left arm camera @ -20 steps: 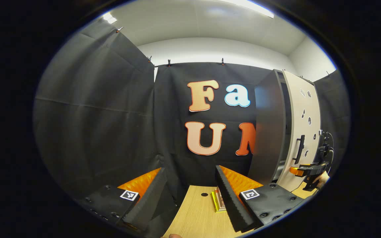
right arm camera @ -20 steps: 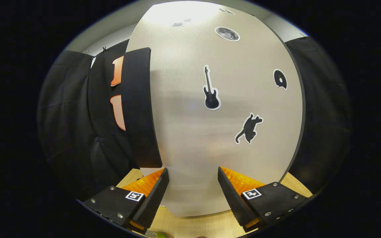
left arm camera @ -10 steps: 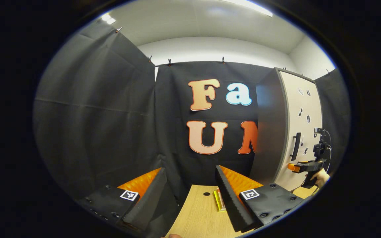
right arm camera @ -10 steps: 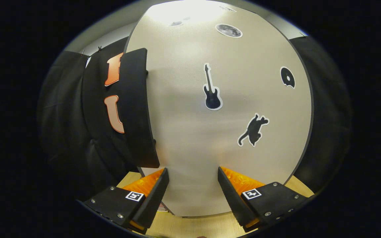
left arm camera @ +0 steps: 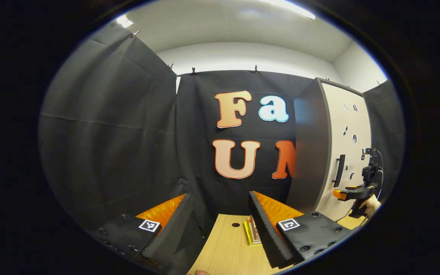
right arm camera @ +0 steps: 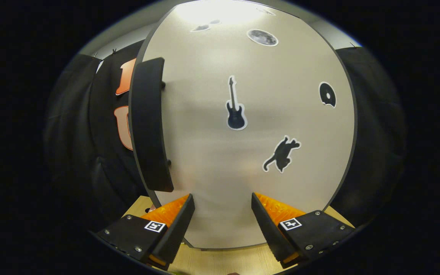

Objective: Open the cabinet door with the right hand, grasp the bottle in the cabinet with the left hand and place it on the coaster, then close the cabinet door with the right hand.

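Both views toward cabinet door, seemingly.

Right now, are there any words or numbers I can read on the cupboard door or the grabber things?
None can be read.
Cabinet door: pictures only, a guitar sticker, cat sticker, moon sticker and disc sticker.
Right hand-held gripper: a square patterned tag, no word.
Left hand-held gripper: the same kind of tag.
Flat stack on the table: too small to tell.

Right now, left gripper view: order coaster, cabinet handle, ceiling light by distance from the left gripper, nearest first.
1. Coaster: on the table, just past the left gripper, beside one finger.
2. Cabinet handle: off to the side, on the door.
3. Ceiling light: overhead, farthest.
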`<state>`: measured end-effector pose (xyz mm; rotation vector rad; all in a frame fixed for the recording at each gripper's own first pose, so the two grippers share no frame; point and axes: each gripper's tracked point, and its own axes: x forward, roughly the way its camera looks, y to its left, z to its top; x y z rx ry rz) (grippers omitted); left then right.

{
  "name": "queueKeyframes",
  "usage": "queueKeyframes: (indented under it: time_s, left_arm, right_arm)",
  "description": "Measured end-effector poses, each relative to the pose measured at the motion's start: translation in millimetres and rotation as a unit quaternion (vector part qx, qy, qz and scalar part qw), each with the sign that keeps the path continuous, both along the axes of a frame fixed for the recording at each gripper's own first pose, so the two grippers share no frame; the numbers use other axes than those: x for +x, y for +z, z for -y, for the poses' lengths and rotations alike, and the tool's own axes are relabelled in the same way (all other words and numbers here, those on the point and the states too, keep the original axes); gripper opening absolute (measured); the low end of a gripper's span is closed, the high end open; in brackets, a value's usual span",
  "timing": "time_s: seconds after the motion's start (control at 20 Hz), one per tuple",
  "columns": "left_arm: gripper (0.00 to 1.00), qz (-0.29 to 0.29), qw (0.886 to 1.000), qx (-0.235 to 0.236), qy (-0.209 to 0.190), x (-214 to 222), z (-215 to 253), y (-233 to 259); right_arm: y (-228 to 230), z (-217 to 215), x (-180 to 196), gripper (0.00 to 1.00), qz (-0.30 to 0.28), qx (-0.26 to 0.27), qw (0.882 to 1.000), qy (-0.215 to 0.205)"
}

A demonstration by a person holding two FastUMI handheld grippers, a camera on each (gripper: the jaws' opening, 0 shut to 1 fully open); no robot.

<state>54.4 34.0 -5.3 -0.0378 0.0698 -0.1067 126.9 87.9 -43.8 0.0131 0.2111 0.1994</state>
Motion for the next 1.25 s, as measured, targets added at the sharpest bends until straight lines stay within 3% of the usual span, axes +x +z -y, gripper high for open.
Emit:
queueKeyframes:
  time_s: [0.2,0.35,0.5,0.55,0.75,0.85,1.25]
  left_arm:
    - [0.96,0.005,1.000,0.000,-0.014,2,4,8]
    - [0.94,0.016,1.000,-0.002,-0.023,5,15,26]
    - [0.99,0.020,0.999,-0.008,-0.030,25,28,42]
    - [0.94,0.022,0.999,-0.007,-0.031,27,30,47]
    - [0.94,0.042,0.999,0.001,-0.032,30,37,73]
    - [0.99,0.052,0.998,0.003,-0.026,31,37,84]
    - [0.94,0.070,0.998,0.000,-0.001,10,35,113]
  right_arm:
    - [23,43,-19,0.93,-0.005,-0.017,1.000,-0.007]
    - [67,89,-38,0.93,0.016,-0.019,1.000,-0.018]
    - [116,135,-67,0.93,0.038,-0.024,0.998,-0.032]
    - [131,152,-77,0.93,0.046,-0.030,0.998,-0.039]
    - [185,203,-116,0.93,0.085,-0.051,0.993,-0.060]
    - [208,227,-136,0.93,0.099,-0.048,0.991,-0.070]
    - [249,302,-184,0.93,0.134,-0.061,0.984,-0.104]
